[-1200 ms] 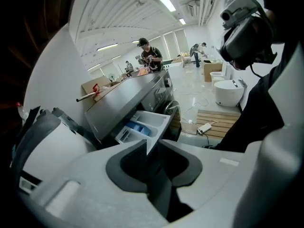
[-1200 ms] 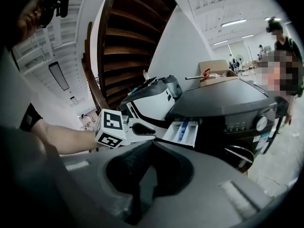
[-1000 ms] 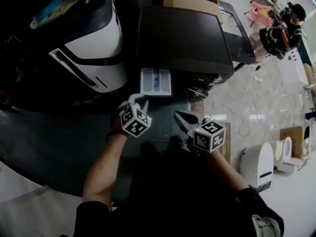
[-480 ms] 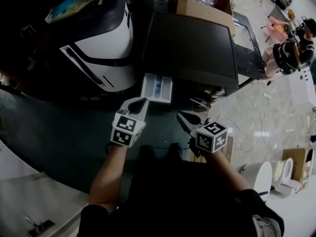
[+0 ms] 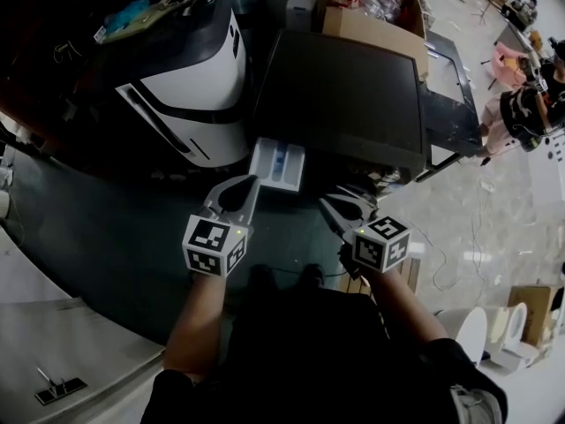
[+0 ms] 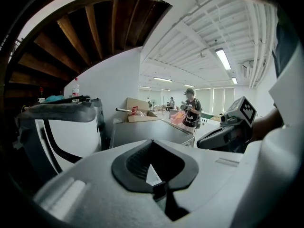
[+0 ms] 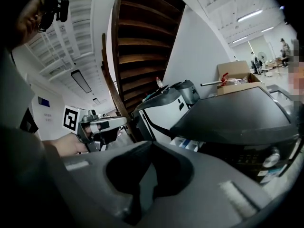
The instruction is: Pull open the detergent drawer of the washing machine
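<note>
One step, the pull, is judged complete: the detergent drawer (image 5: pixel 278 164) is extended from the washing machine (image 5: pixel 340 95) front. The left claw (image 5: pixel 252 184), just closed, and the right claw (image 5: pixel 328 203) are clenched empty nearby.

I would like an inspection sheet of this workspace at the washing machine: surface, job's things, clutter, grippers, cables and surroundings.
Surface: dark floor under the person; pale glossy floor to the right.
Job's things: washing machine with a dark top; its white detergent drawer stands pulled out, with blue inside.
Clutter: cardboard box with items, behind the machine; white-and-black appliance to the machine's left.
Grippers: left gripper in front of the drawer, its jaws have just been closing and are shut on nothing; right gripper jaws shut, empty.
Cables: thin cables lie on the pale floor.
Surroundings: people far to the right; white toilet-like units at lower right.
</note>
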Action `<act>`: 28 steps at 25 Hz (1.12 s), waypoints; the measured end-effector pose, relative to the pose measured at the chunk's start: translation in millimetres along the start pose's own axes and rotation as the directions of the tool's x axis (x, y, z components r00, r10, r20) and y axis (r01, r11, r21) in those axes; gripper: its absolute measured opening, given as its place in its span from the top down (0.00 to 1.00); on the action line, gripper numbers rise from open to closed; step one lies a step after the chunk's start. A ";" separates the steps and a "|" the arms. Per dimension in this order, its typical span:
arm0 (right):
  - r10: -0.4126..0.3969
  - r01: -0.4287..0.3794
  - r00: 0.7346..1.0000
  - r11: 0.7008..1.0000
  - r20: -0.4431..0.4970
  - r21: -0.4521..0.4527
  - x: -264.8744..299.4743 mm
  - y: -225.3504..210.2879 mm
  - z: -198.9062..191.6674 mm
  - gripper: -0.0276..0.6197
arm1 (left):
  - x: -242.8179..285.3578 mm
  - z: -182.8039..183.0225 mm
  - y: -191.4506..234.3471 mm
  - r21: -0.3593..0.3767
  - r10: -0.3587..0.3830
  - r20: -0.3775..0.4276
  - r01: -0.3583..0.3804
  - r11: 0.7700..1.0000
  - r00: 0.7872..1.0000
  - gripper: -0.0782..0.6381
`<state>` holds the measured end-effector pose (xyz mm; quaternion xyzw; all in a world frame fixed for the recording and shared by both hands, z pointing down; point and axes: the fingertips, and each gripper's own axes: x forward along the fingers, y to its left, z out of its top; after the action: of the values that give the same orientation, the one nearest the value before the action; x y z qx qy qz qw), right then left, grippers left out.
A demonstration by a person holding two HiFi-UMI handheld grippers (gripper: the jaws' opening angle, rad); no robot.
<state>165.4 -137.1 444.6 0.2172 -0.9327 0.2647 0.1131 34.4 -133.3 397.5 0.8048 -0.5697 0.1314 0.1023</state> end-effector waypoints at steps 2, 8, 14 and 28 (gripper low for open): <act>0.008 -0.008 1.000 1.000 0.008 -0.011 -4.1 -3.7 5.8 0.95 | -3.1 5.8 -3.4 -0.011 0.018 0.016 -0.018 1.000 1.000 0.88; 0.049 -0.048 0.999 0.998 0.020 -0.050 -16.7 -6.2 26.2 0.95 | -15.2 12.1 -6.2 -0.029 0.114 0.027 -0.113 0.993 0.993 0.88; 0.105 -0.101 0.994 0.989 0.028 -0.107 -21.7 3.2 43.2 0.95 | -41.3 1.6 2.6 -0.134 0.235 0.020 -0.231 0.964 0.972 0.88; 0.111 -0.075 0.985 0.962 0.128 -0.262 17.0 44.0 120.9 0.95 | -66.2 69.1 76.0 -0.056 0.216 0.104 -0.211 0.976 0.971 0.88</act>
<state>118.4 -175.0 329.6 0.1749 -0.9739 0.1312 0.0611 -51.7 -121.2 311.6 0.7422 -0.6607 0.0847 0.0742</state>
